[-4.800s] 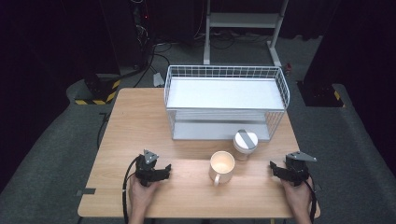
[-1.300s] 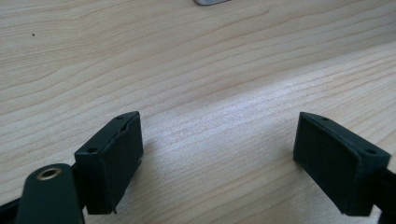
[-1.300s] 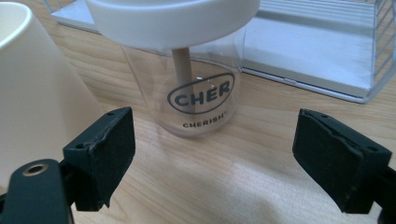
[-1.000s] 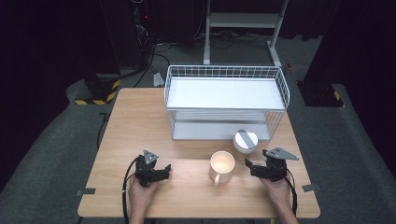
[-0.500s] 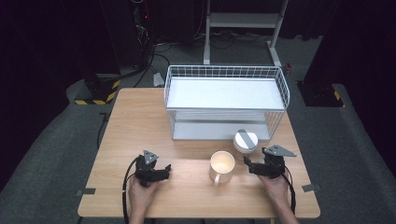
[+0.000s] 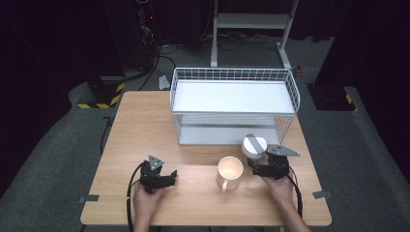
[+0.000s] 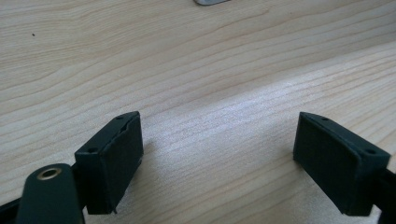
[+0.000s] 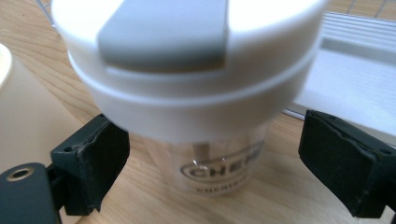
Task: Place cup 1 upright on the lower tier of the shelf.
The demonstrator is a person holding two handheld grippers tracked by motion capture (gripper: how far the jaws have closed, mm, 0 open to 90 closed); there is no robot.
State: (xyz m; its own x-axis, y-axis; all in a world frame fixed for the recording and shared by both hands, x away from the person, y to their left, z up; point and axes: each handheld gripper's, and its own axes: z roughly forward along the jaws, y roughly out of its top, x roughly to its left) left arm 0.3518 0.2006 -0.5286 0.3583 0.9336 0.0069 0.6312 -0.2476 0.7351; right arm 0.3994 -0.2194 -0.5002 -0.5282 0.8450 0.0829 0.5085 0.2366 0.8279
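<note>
1. One light wooden bench [image 6: 145,125] carries everything, with dark floor all round it.
2. One white wire basket rack [image 6: 234,104] stands toward the far edge, right of the middle; its white shelf surface looks bare from above.
3. One clear plastic tumbler with a white-and-grey lid [image 6: 254,146] stands upright just in front of the rack's near right corner. In the right gripper view the tumbler [image 8: 196,93] shows dark oval lettering low on its clear wall.
4. One cream ceramic mug [image 6: 229,172] sits just left of the tumbler and a bit closer to the near edge, open side up, handle pointing at the near edge. They're close, but I can't tell if they touch.
5. Two tools, one in each hand. The right tool [image 6: 256,169] lies low near the right part of the near edge, pointing at the tumbler. Up close, the right tool [image 8: 210,172] has its jaws spread, one on each side of the tumbler's clear lower body, with gaps on both sides, so no pinch.
6. The left tool [image 6: 170,176] rests near the near-left part of the bench, well apart from the mug. Its own view shows the left tool [image 7: 217,163] spread wide over bare wood grain, nothing between the jaws.
</note>
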